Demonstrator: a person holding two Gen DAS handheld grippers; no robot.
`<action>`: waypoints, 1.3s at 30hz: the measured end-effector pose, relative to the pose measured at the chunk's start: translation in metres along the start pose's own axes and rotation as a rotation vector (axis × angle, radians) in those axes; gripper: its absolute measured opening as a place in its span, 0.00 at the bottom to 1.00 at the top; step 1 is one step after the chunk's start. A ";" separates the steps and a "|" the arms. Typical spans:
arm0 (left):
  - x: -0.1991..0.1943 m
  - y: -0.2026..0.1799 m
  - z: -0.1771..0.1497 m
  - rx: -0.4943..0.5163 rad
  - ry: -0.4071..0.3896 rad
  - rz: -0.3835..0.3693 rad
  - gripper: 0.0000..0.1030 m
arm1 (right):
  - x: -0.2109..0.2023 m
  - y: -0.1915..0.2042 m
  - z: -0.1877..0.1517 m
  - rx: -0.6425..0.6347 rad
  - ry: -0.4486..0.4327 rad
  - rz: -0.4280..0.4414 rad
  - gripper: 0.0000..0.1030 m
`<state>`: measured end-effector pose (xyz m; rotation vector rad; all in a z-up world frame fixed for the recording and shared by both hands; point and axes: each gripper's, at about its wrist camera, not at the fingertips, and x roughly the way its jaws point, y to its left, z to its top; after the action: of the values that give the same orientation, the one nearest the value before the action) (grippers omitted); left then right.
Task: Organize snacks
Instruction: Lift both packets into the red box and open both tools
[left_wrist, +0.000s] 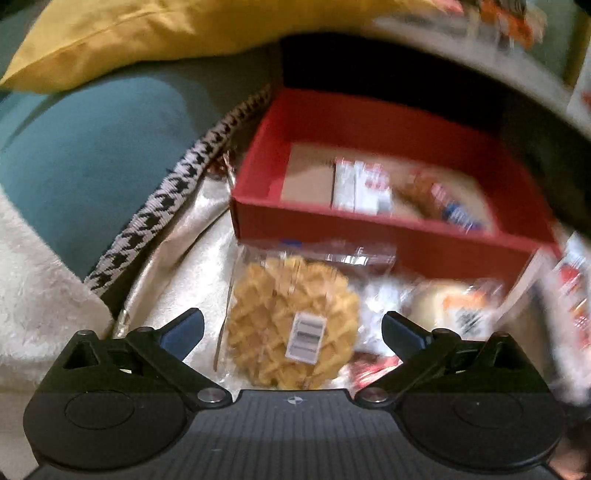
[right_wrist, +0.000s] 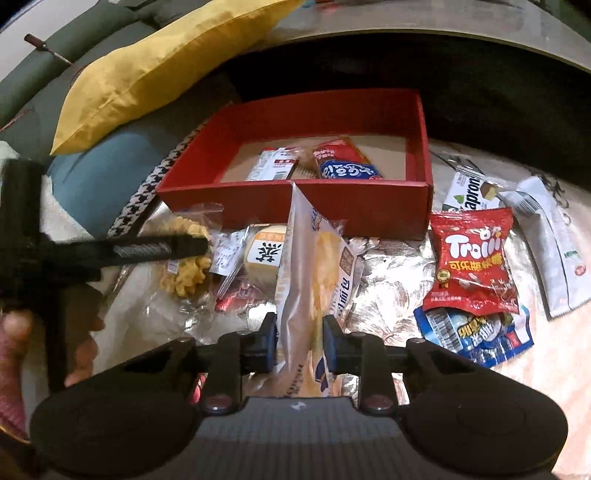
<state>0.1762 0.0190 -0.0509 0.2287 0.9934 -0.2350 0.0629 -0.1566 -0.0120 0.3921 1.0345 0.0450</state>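
Snacks lie scattered before the red box (right_wrist: 295, 206); right hand-held gripper (right_wrist: 299, 341) pinches a bread packet (right_wrist: 314, 266), probably to box it; left hand-held gripper (left_wrist: 291, 332), spread wide, straddles the waffle (left_wrist: 291, 328)

My left gripper (left_wrist: 291, 328) has a black plastic body with a ribbed dark grey top plate bearing a small white crosshair mark. Two round black housings flank the plate. Black linkage arms pivot on silver screw heads and end in fingers (left_wrist: 184, 328) faced with blue pads. My right gripper (right_wrist: 299, 341) is of the same build: ribbed grey plate, round black housings, dark screw heads, blue-faced black fingers (right_wrist: 334, 343). At my hand (right_wrist: 16, 328) I wear a pink knitted sleeve (right_wrist: 9, 391).
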 end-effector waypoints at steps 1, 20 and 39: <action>0.005 -0.004 -0.002 0.018 0.010 0.027 0.94 | 0.002 0.000 0.001 -0.010 -0.001 0.000 0.22; -0.020 0.013 -0.005 -0.041 -0.020 -0.060 0.79 | 0.045 -0.011 0.006 0.042 0.057 0.086 0.64; -0.054 0.005 0.000 -0.036 -0.099 -0.125 0.79 | -0.005 -0.028 0.013 0.069 -0.042 0.108 0.17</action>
<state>0.1490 0.0285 -0.0048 0.1210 0.9140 -0.3394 0.0677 -0.1878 -0.0117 0.5092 0.9750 0.0977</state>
